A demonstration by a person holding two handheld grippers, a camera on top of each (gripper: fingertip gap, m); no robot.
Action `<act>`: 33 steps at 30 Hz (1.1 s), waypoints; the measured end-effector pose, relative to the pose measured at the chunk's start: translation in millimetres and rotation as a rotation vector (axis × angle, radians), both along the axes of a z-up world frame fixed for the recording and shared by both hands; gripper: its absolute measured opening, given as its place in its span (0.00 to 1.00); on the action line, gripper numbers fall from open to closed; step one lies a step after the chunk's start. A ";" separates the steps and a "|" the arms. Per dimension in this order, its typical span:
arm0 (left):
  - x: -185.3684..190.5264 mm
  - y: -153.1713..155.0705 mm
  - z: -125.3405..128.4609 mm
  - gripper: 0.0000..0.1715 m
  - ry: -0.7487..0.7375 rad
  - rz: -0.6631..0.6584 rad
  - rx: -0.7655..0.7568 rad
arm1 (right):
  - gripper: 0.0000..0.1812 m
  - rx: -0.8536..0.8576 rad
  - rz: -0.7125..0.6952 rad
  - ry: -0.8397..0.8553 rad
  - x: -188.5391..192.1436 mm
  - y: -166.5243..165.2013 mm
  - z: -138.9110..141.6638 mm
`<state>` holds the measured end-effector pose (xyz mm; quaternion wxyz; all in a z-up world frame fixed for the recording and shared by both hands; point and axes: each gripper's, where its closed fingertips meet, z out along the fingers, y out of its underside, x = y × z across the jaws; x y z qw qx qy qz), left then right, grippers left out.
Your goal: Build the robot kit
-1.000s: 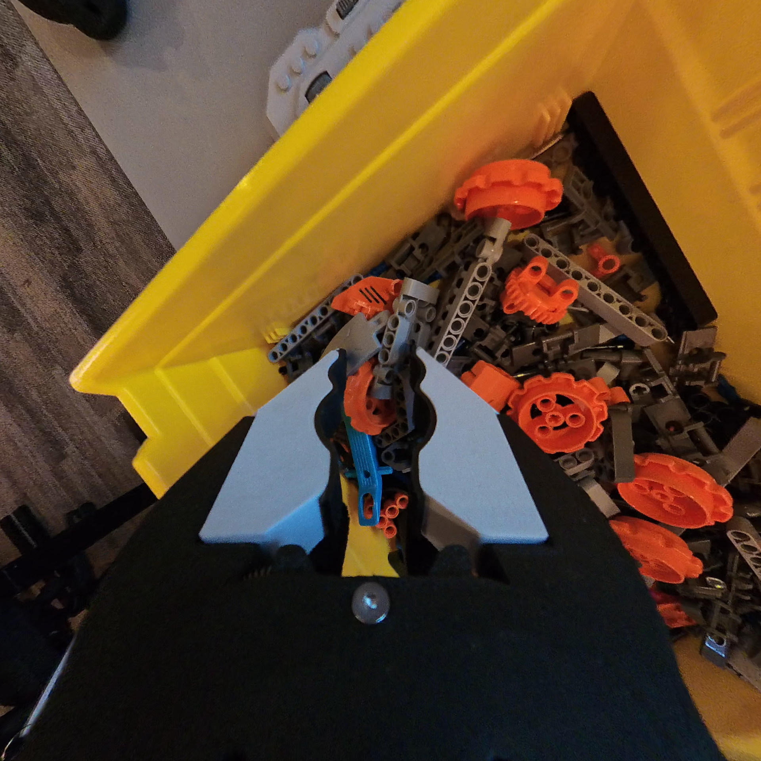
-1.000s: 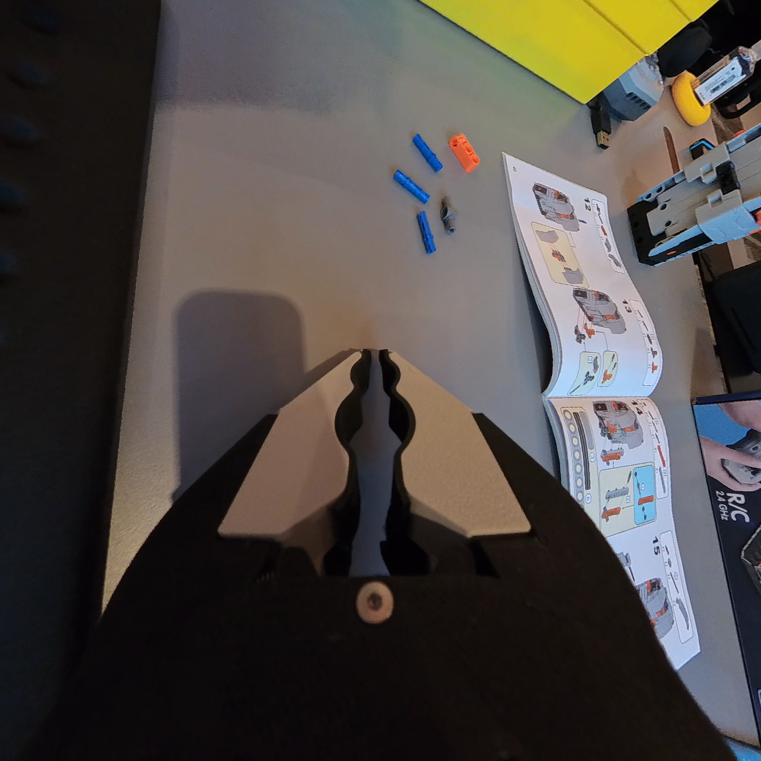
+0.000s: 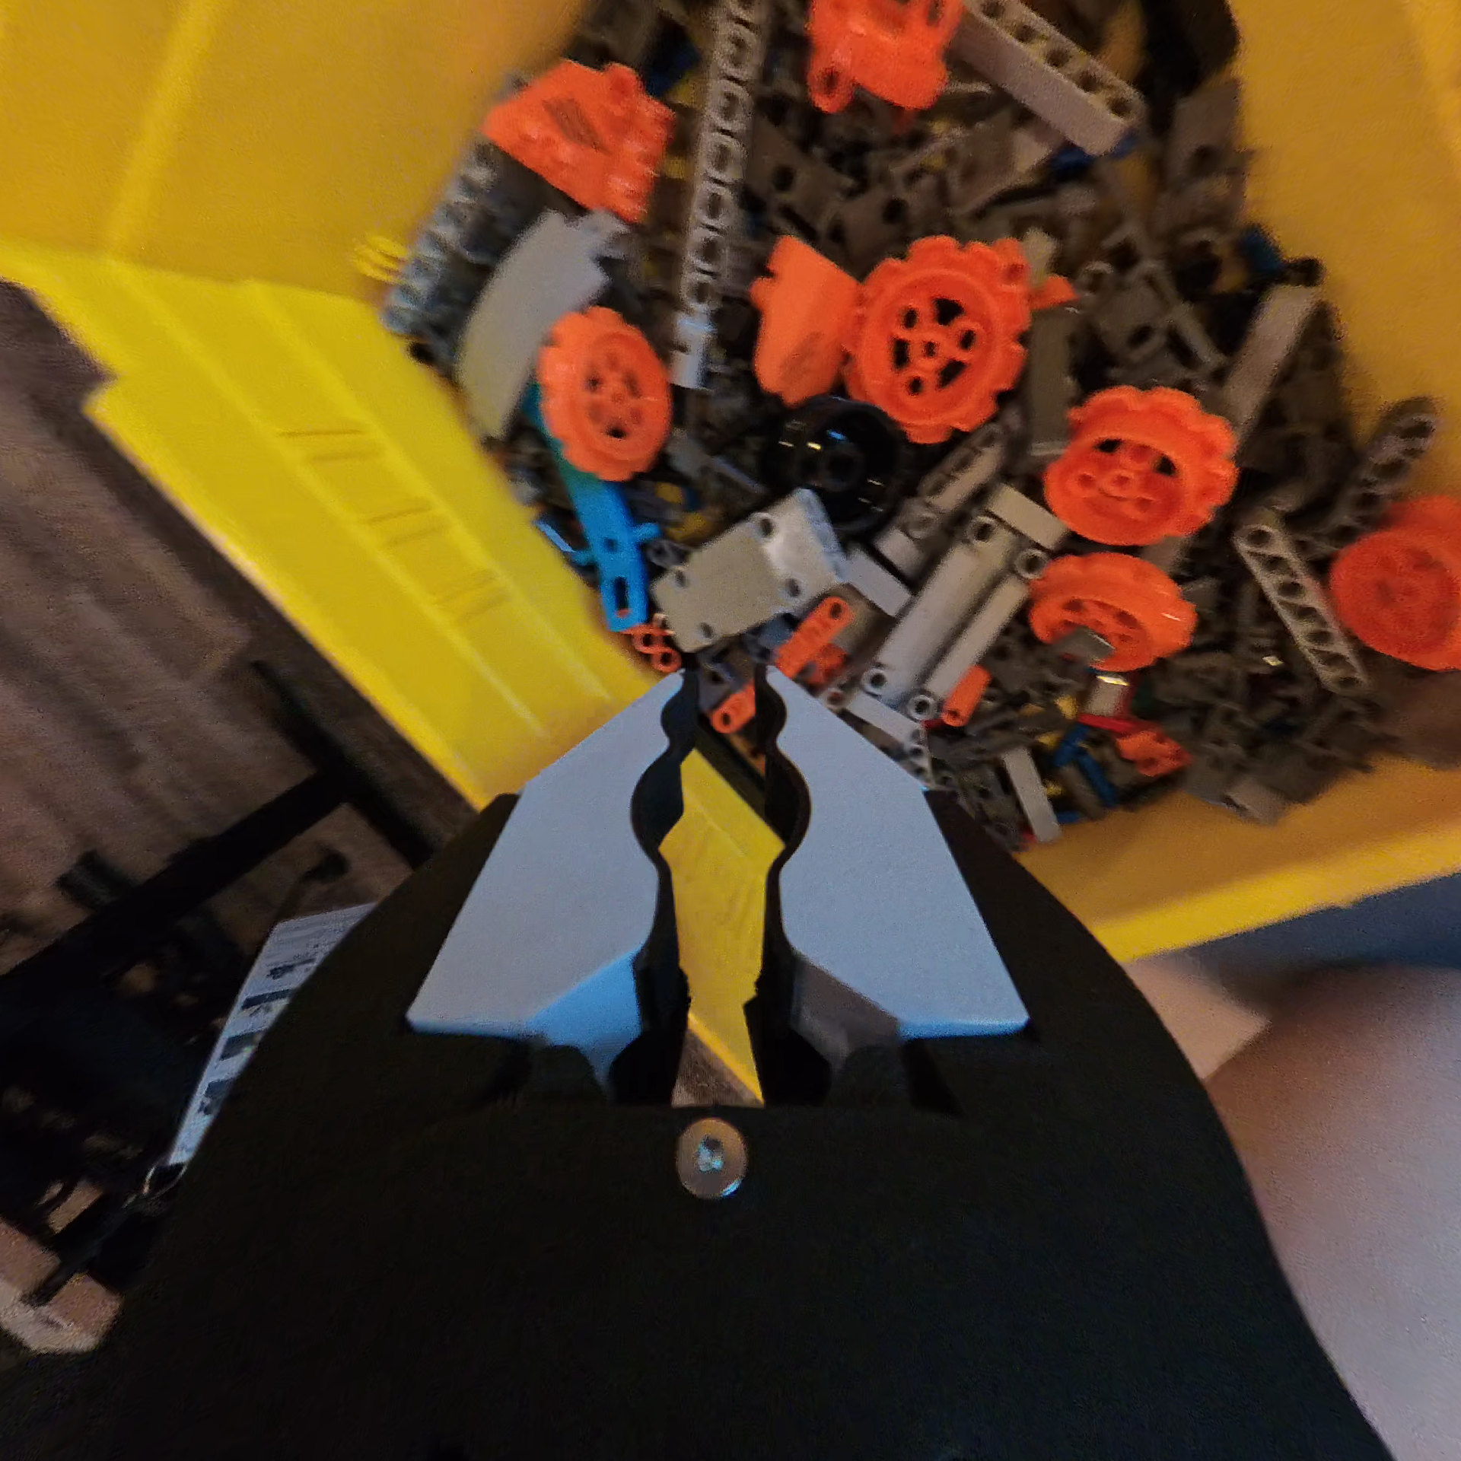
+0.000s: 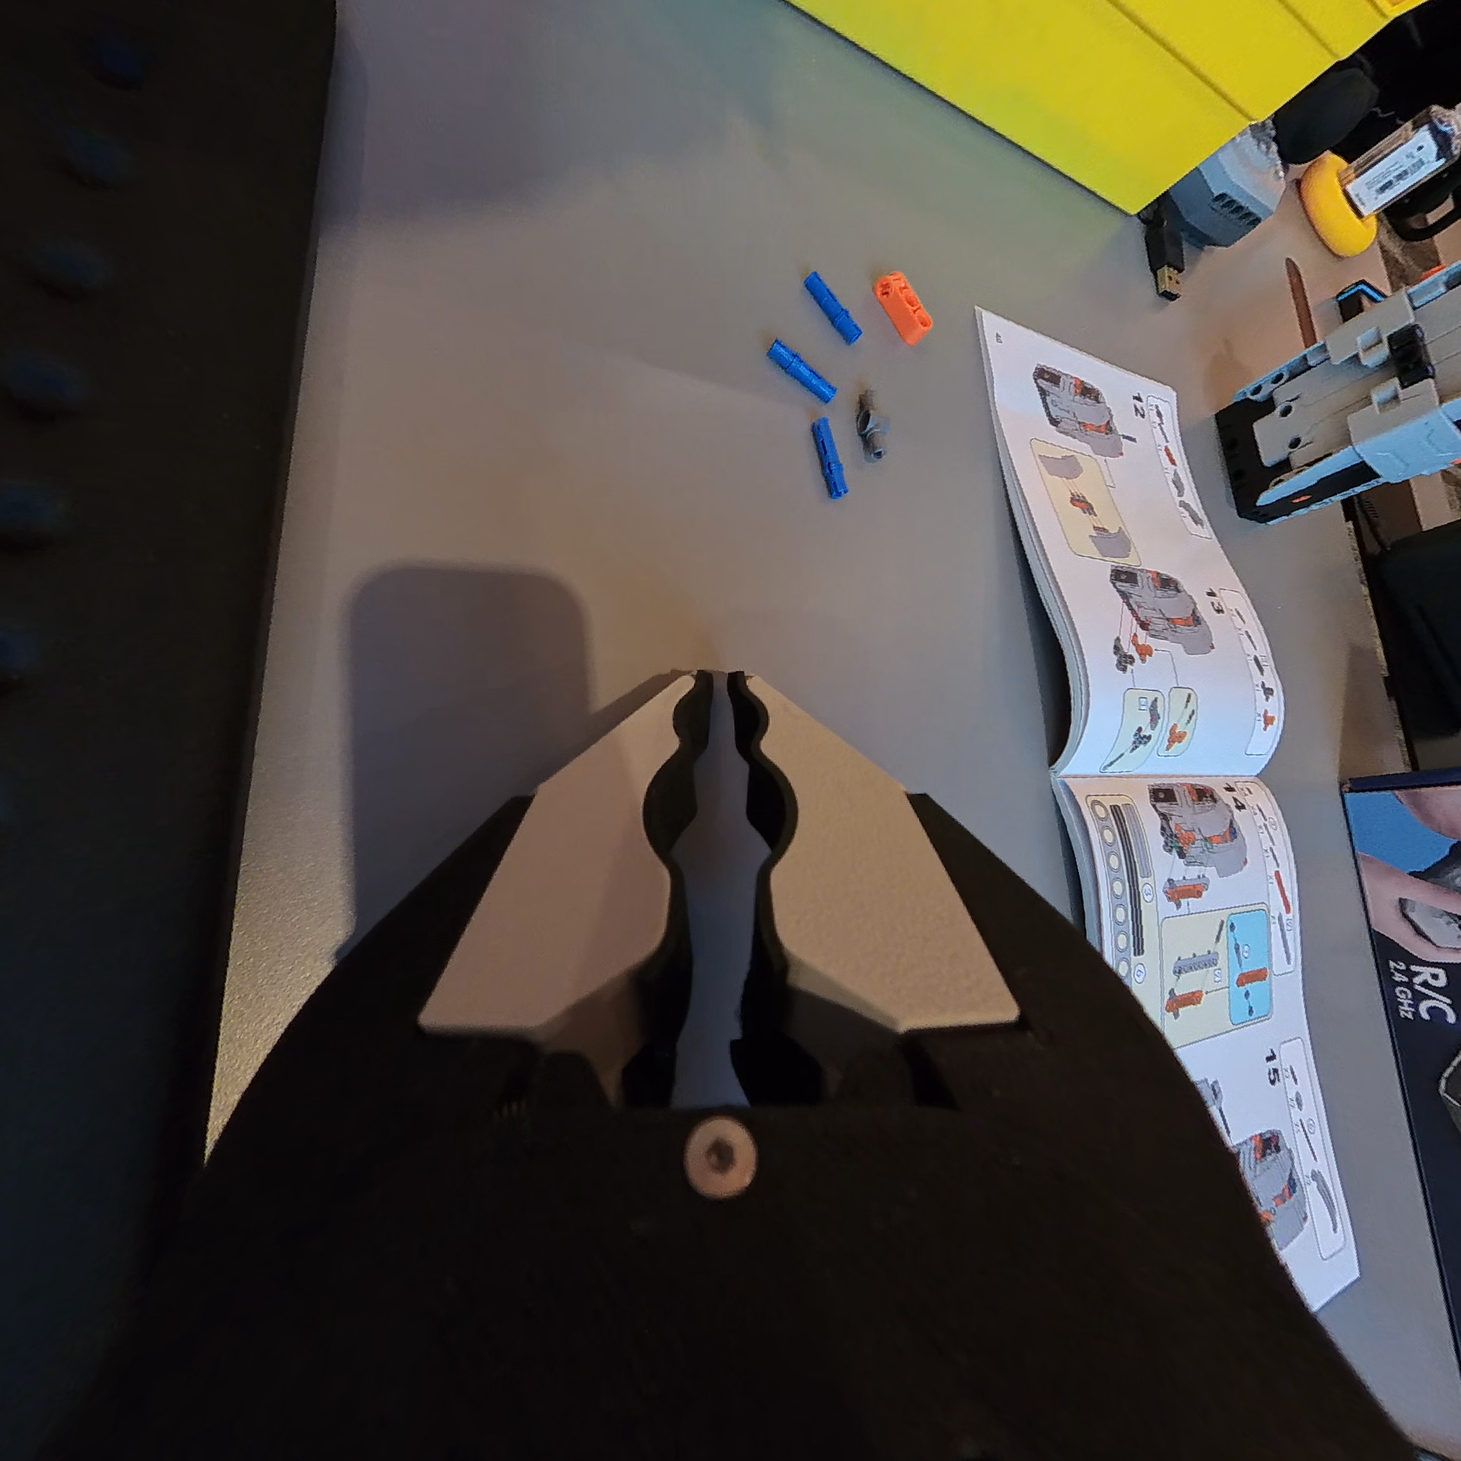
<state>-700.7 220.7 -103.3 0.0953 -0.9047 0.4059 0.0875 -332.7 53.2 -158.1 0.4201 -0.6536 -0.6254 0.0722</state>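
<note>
The left gripper (image 3: pixel 721 673) has smooth pale wedge fingers with wavy black inner pads; its jaws stand a little apart with nothing between them, only the glossy rim of the yellow bin (image 3: pixel 443 553) showing through the gap. The view is blurred. Just beyond the fingertips lies a small orange connector (image 3: pixel 731 709), and a little farther a boxy light-grey block (image 3: pixel 747 581) with round holes at its corners. Left of that block sits a thin blue curved piece (image 3: pixel 609 545). Ahead, the bin is filled with a jumble of dark grey studded beams and pins, with a black wheel hub (image 3: pixel 838 462) and several orange toothed wheels (image 3: pixel 937 340) on top.

The right gripper (image 4: pixel 721 673) hangs over a smooth matte grey table (image 4: pixel 514 395), its jaws nearly together and holding nothing. Ahead and slightly right lie three short blue pins (image 4: pixel 832 308), a small dark grey pin (image 4: pixel 872 424) and a stubby orange block (image 4: pixel 903 308), all apart from one another. To the right an open paper instruction booklet (image 4: pixel 1138 601) lies flat with curling pages, and beyond its far edge sits a grey and black built model (image 4: pixel 1344 411). At the right edge is the corner of a dark printed box (image 4: pixel 1407 909). Far ahead to the right runs the yellow bin's outer wall (image 4: pixel 1107 87).
</note>
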 end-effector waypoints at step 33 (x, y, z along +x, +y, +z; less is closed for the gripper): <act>19.2 -41.5 -34.3 0.29 0.108 0.049 -0.348 | 0.02 -0.036 -0.003 0.042 -1.8 1.2 -0.6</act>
